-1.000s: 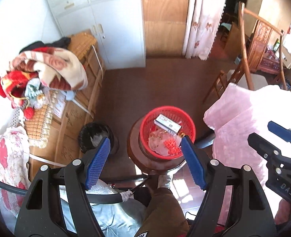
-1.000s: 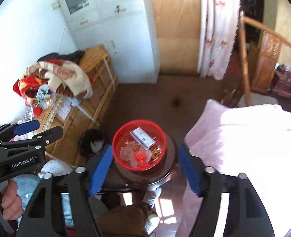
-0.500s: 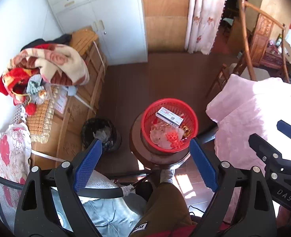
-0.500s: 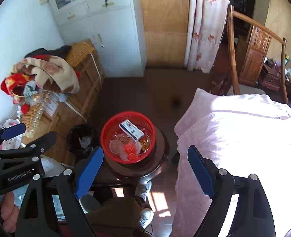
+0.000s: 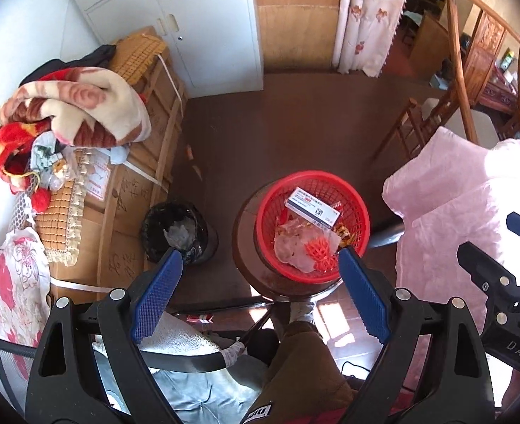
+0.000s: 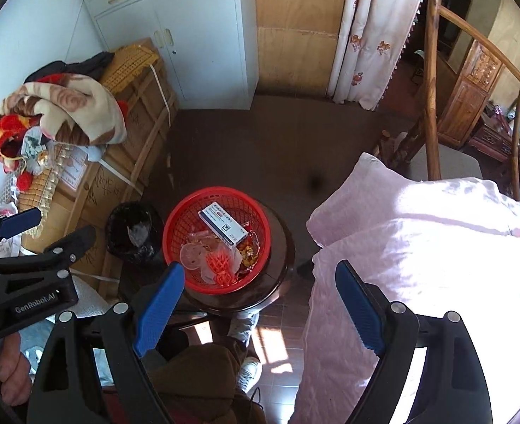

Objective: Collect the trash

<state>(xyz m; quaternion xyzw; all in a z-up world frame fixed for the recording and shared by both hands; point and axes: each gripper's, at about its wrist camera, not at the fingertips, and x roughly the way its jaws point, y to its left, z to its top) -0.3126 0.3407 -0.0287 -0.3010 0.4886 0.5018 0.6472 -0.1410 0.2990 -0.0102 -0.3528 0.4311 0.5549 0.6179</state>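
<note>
A red mesh basket (image 5: 355,212) (image 6: 182,219) stands on a round dark wooden stool (image 5: 246,240) (image 6: 281,258). It holds a white and blue medicine box (image 5: 312,207) (image 6: 223,229), clear plastic wrappers (image 5: 291,247) (image 6: 191,252) and an orange plastic piece (image 5: 318,255) (image 6: 219,265). A black bin (image 5: 175,231) (image 6: 133,229) lined with a bag stands on the floor left of the stool. My left gripper (image 5: 260,293) is open and empty, high above the stool. My right gripper (image 6: 258,304) is open and empty, above the stool's right side.
A bed with a pink cover (image 5: 465,212) (image 6: 419,247) lies to the right. Strapped cardboard boxes (image 5: 143,162) (image 6: 129,130) with blankets (image 5: 80,106) stand at left. White cabinet (image 6: 175,35), curtain (image 6: 373,28) and wooden chair (image 6: 447,106) are farther back. My legs are below.
Both grippers have risen and drawn back, so the basket looks smaller and lower. The right view has swung right over the bed. Both stay open.
</note>
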